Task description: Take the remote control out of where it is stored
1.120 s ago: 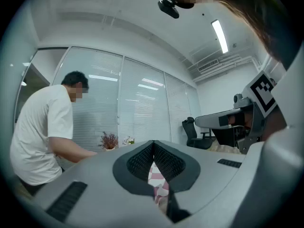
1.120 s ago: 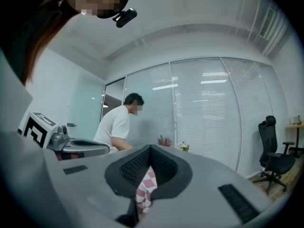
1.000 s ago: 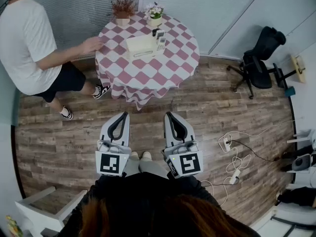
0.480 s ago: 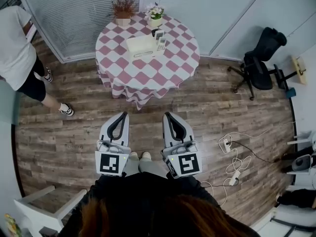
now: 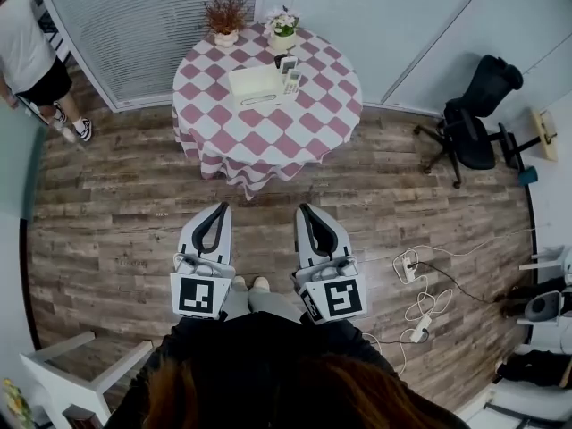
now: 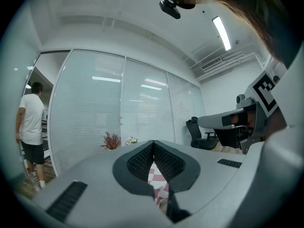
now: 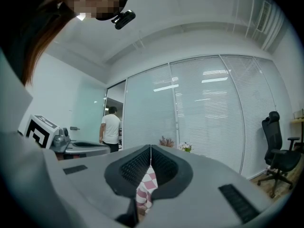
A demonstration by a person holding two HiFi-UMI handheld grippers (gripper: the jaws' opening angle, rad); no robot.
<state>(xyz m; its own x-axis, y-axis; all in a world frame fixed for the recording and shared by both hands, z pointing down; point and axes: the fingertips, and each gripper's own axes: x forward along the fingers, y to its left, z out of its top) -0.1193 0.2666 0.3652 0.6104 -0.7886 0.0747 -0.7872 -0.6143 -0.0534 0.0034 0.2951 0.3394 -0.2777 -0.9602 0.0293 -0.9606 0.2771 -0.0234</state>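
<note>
A round table [image 5: 308, 123] with a pink-and-white checked cloth stands across the wooden floor, well ahead of both grippers. On it a pale remote control [image 5: 291, 80] sits at the right side of a white box [image 5: 255, 85], with a small dark object [image 5: 283, 60] just behind it. How the remote is stored is too small to tell. My left gripper [image 5: 220, 206] and right gripper [image 5: 304, 207] are held side by side, level and low in the head view. Both are shut and empty. In the left gripper view the left gripper [image 6: 153, 142] shows its tips meeting, as does the right gripper [image 7: 150, 147] in its own view.
Two potted plants [image 5: 224, 14] [image 5: 281, 23] stand at the table's far edge. A person in a white shirt [image 5: 25, 54] is at the far left by the glass wall. A black office chair [image 5: 478, 114] stands right, cables and power strips [image 5: 416, 289] lie on the floor, and a white chair [image 5: 80, 369] is at lower left.
The person in the white shirt has left the table's edge and walked off to the far left. Both grippers have stayed where they were, still shut.
</note>
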